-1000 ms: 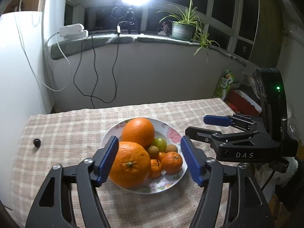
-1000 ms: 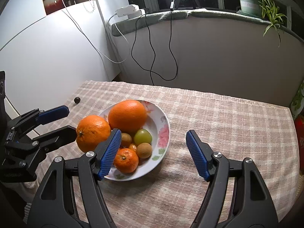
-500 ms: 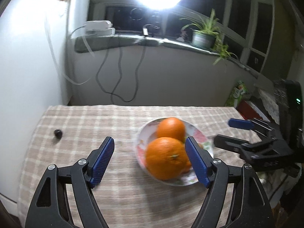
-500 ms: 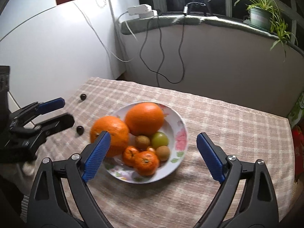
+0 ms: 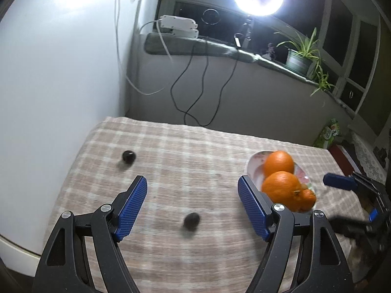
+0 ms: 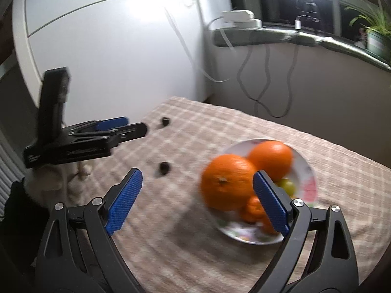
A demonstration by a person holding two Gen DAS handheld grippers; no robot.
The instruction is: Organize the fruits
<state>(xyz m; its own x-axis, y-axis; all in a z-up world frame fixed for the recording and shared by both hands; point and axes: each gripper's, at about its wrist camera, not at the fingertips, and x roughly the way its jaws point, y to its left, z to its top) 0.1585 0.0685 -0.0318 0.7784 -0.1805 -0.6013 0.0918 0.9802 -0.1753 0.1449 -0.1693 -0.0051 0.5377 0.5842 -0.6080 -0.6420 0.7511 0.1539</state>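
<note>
Through the left wrist I see my left gripper (image 5: 193, 205) spread wide and empty above the near dark fruit (image 5: 191, 220), so I should lower squarely over it, while through the right wrist my right gripper (image 6: 198, 201), gaping and empty, stays clear of the plate (image 6: 308, 168).

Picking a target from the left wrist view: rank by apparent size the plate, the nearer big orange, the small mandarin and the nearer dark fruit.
1. plate, partly hidden.
2. nearer big orange.
3. small mandarin and nearer dark fruit: unsure; the mandarin is partly hidden and the dark fruit lies closer and blurred.
</note>
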